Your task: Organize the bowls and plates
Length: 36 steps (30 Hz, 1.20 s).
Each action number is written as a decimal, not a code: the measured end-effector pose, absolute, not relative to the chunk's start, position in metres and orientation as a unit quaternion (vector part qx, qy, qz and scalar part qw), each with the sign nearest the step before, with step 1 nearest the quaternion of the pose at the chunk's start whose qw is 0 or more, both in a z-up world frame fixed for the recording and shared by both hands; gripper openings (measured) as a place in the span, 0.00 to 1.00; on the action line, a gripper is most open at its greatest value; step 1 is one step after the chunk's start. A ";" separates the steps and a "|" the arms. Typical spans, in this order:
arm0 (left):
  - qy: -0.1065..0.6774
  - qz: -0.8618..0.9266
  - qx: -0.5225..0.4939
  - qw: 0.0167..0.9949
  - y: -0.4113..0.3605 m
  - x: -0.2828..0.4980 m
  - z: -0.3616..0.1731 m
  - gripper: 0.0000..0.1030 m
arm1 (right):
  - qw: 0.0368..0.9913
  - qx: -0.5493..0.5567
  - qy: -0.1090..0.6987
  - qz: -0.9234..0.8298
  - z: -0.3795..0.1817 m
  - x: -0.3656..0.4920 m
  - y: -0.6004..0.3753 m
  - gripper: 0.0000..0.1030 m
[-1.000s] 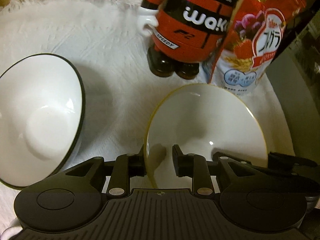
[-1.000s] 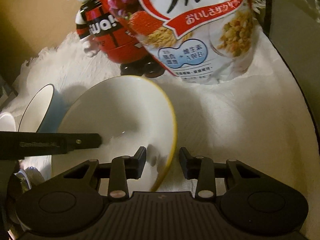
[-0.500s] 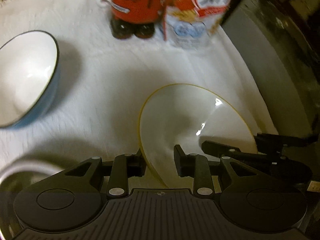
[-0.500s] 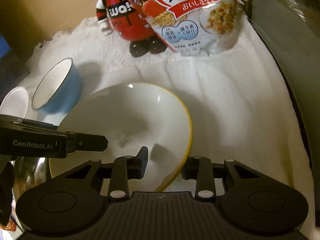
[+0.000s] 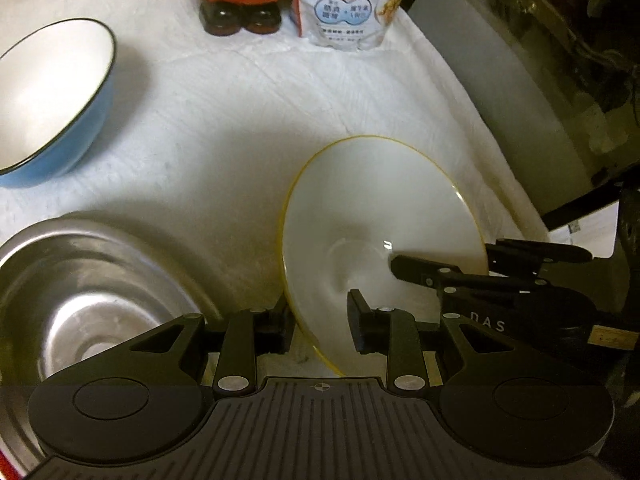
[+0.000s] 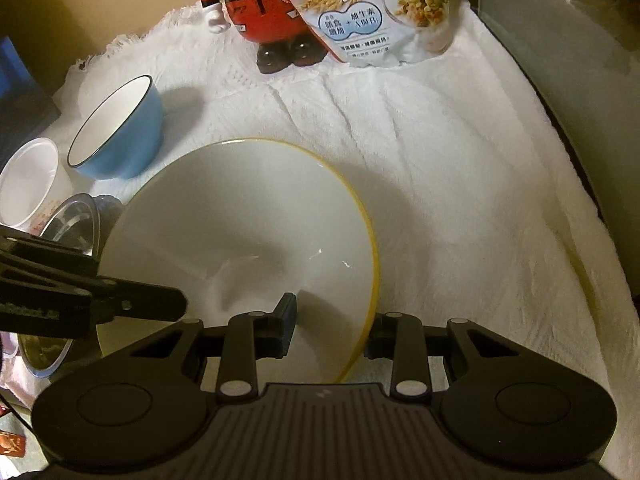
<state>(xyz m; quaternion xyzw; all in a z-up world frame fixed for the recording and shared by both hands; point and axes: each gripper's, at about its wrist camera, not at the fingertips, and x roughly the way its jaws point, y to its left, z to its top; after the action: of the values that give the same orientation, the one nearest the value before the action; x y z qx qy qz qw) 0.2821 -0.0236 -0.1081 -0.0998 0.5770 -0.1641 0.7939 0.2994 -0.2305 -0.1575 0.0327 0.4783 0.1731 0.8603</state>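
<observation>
A white plate with a yellow rim (image 5: 380, 216) (image 6: 240, 220) is held above the white cloth (image 5: 240, 120) by both grippers. My left gripper (image 5: 320, 324) is shut on its left rim, one finger on each face. My right gripper (image 6: 330, 332) is shut on its right rim and also shows in the left wrist view (image 5: 440, 276). A blue bowl with a white inside (image 5: 52, 100) (image 6: 120, 132) stands at the left. A steel bowl (image 5: 88, 296) sits below the left gripper.
A red robot figure (image 6: 260, 12) and a cereal bag (image 6: 384, 12) stand at the back of the cloth. A white cup (image 6: 28, 180) and a glass bowl (image 6: 72, 224) are at the far left. A dark wall (image 6: 560, 60) borders the right side.
Both grippers have drawn back and up with the plate between them. The blue bowl and the back items look farther away, and the steel bowl has come into the left wrist view.
</observation>
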 end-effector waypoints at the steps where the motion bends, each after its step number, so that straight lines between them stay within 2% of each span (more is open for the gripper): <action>1: 0.576 -0.164 -0.102 0.795 -0.022 0.281 -0.107 0.29 | 0.862 0.031 0.477 0.171 -0.157 0.298 -0.230 0.31; 18: 0.564 -0.173 -0.097 0.802 -0.007 0.277 -0.087 0.25 | 0.870 0.020 0.472 0.143 -0.142 0.296 -0.227 0.31; 31: 0.470 -0.154 -0.181 0.850 0.051 0.276 -0.045 0.25 | 0.904 -0.033 0.410 0.119 -0.091 0.296 -0.218 0.32; 34: 0.447 -0.133 -0.194 0.863 0.070 0.278 -0.039 0.25 | 0.914 -0.045 0.383 0.125 -0.074 0.298 -0.203 0.40; 36: 0.434 -0.112 -0.201 0.871 0.085 0.278 -0.037 0.25 | 0.922 -0.051 0.362 0.132 -0.063 0.300 -0.189 0.49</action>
<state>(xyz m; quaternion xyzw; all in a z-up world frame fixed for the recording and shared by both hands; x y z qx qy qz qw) 0.2782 0.0845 -0.0373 -0.2006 0.4345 -0.1121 0.8709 0.3000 -0.1893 -0.0628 -0.0514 0.3616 0.1318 0.9215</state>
